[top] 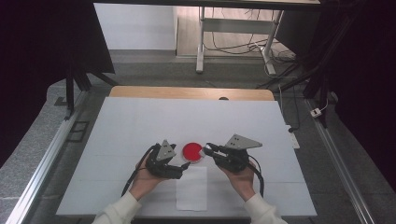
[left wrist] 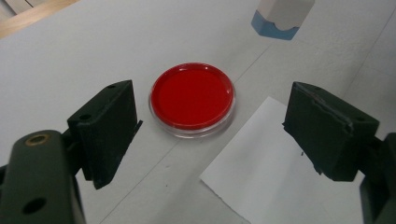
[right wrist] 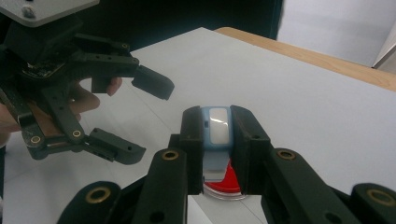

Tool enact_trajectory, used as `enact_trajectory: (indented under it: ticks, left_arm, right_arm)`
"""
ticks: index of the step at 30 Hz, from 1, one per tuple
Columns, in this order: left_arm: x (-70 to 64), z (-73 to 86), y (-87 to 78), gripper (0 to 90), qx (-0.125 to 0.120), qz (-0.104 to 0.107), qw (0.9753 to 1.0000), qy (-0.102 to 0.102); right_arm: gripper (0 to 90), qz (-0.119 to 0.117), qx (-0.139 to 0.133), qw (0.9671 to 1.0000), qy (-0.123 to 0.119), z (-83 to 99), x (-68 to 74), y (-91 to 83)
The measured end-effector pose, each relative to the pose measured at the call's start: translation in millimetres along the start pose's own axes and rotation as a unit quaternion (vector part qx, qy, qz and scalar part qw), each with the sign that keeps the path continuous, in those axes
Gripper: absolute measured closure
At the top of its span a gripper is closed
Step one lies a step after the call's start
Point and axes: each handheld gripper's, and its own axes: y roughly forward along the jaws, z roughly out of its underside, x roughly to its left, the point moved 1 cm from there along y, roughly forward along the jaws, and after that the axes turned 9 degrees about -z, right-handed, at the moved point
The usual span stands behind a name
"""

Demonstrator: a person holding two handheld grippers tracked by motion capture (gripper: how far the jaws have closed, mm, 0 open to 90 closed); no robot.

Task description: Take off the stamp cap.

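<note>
Jaws grip what looks like a stamp point(right wrist: 217, 135) above the red dish point(right wrist: 226, 184).

Even, soft light; dark, vignetted edges

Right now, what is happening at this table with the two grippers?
A person works at a white table with a gripper in each hand. The right gripper is shut on a small white and blue stamp, held just over a round red ink pad. The left gripper is open, its fingers wide apart near the pad, gripping nothing. A white sheet of paper lies just in front of the pad.
</note>
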Motion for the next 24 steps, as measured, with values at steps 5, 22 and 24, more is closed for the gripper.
enact_trajectory:
  ticks: [5,22,24]
  left_arm:
    - [-4.1,-2.7,3.4,17.2,-0.001,0.004,1.0,0.002]
    - [-13.5,-10.7,12.3,17.7,-0.006,0.013,0.9999,0.008]
    - [-14.7,-11.5,13.6,17.9,-0.006,0.014,0.9999,0.008]
  right_arm:
    - [75.1,-0.001,-0.002,1.0,-0.001,-0.8,1.6,1.0]
    - [75.1,0.001,-0.01,0.9999,0.003,-0.6,3.7,3.4]
    - [75.1,0.0,-0.011,0.9999,0.005,-0.3,3.3,3.7]
